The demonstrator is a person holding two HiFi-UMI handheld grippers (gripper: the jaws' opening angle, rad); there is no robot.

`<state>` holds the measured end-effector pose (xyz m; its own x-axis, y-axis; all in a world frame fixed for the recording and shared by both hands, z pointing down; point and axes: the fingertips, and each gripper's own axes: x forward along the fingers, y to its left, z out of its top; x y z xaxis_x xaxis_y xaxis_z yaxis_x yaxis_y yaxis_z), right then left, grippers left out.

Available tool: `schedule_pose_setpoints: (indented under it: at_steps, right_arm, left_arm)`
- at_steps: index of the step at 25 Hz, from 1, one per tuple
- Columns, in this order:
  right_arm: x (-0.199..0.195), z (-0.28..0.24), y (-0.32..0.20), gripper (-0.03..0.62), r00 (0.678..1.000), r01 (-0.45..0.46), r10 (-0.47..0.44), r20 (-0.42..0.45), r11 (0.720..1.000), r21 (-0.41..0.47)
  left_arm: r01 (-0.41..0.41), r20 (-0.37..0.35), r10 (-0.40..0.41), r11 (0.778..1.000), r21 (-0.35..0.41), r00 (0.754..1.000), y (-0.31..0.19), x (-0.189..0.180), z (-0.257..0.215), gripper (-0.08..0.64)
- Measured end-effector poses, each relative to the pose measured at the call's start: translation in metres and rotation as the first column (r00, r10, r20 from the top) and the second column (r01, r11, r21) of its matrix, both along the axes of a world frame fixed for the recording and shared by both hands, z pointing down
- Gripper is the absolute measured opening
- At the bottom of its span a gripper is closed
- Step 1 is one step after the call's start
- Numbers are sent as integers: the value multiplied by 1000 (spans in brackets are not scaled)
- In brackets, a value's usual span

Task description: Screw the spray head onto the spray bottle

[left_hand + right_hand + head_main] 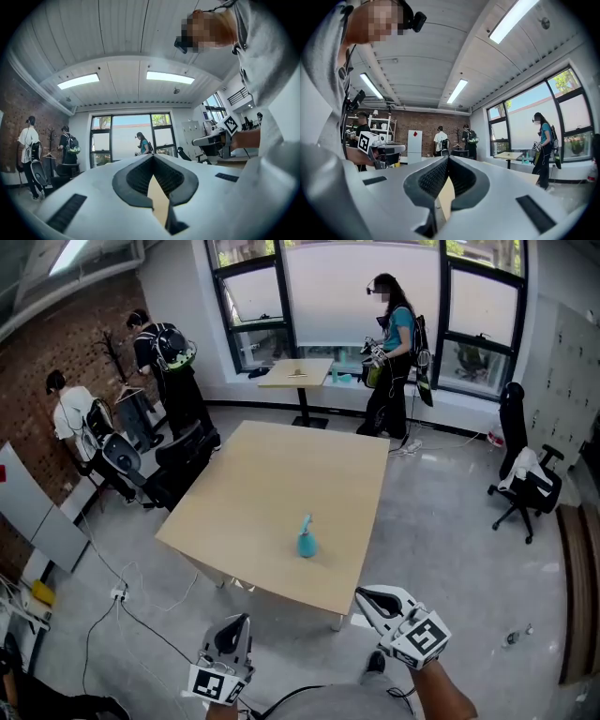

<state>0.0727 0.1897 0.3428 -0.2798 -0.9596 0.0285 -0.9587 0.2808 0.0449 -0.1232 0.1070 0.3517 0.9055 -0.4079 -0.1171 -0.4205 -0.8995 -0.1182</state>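
A teal spray bottle (307, 542) stands upright near the front edge of the light wooden table (272, 493), with a pale blue spray head (306, 521) on top of it. Both grippers are held low, short of the table and well away from the bottle. My left gripper (235, 624) is shut with nothing in it; in the left gripper view its jaws (153, 161) meet, pointing up into the room. My right gripper (363, 597) is also shut and empty, its jaws (446, 161) closed together. Neither gripper view shows the bottle.
A person (392, 352) stands by the window next to a smaller table (297, 373). Other people (169, 367) and dark chairs (178, 460) are at the left by the brick wall. An office chair (521, 479) stands at the right. Cables (131, 596) run across the floor.
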Motion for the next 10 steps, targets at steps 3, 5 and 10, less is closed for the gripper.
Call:
schedule_pose_setpoints:
  at_steps: [3, 5, 10]
  right_arm:
    - [-14, 0, 5, 6, 1000, -10, 10, 10, 1000, -15]
    - [-19, 2, 9, 6, 1000, -15, 15, 7, 1000, -10]
    - [-31, 0, 21, 6, 1000, -21, 21, -5, 1000, 1]
  left_arm:
    - [-9, 3, 9, 1000, 7, 1000, 3, -13, -1, 3]
    - [-16, -1, 16, 1000, 12, 1000, 8, -19, -1, 3]
    - [-22, 1, 22, 1000, 15, 1000, 24, -36, 3, 3]
